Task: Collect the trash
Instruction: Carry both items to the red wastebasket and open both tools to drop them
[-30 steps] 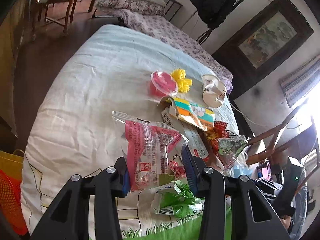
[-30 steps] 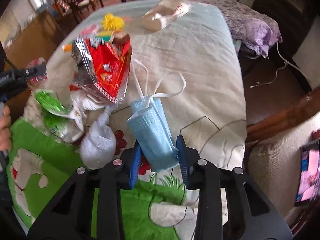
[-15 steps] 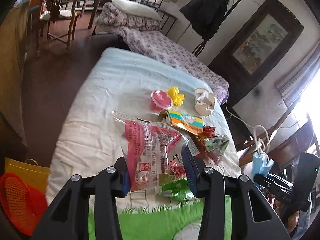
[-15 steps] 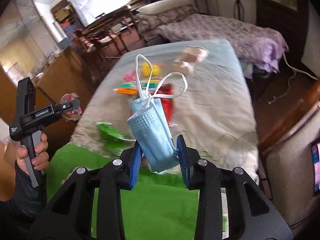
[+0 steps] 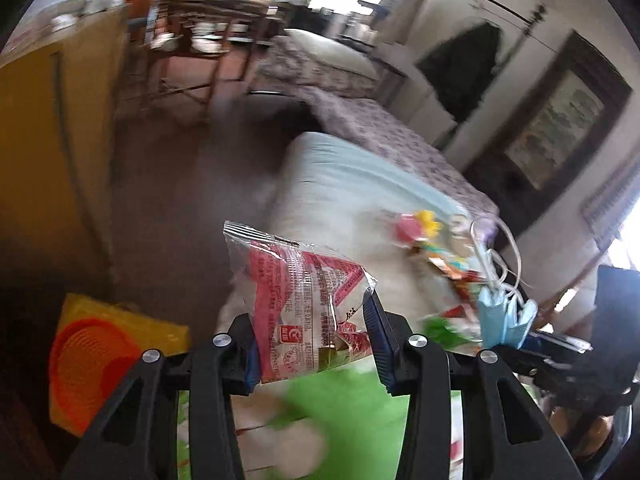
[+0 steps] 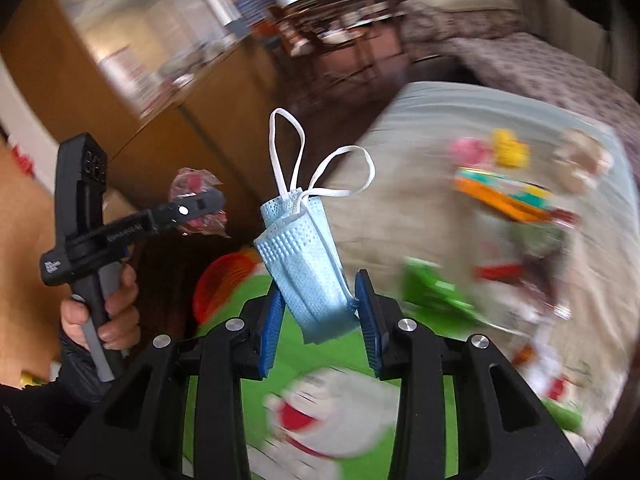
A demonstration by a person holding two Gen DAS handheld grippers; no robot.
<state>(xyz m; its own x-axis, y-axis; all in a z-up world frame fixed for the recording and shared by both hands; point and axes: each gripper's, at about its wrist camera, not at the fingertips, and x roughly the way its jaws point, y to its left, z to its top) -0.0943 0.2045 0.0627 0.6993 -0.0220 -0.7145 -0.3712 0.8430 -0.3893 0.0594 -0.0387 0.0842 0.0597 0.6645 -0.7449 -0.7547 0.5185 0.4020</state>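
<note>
Left gripper (image 5: pixel 314 344) jaws clamp a crinkly pink-and-clear plastic snack wrapper (image 5: pixel 298 296) at lower centre, right gripper (image 6: pixel 320 326) jaws pinch a folded pale-blue fabric face mask (image 6: pixel 310 268) mid-frame; both light, limp, probably slippery, best gripped mid-body.

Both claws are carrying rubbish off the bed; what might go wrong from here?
1. The folded blue face mask in the right gripper sits against one pad, with a gap at the other; it may slip out.
2. The clear pink-printed snack wrapper in the left gripper is floppy and held by its lower part, so it could sag.
3. The orange mesh basket is off to one side; a drop might miss.
</note>
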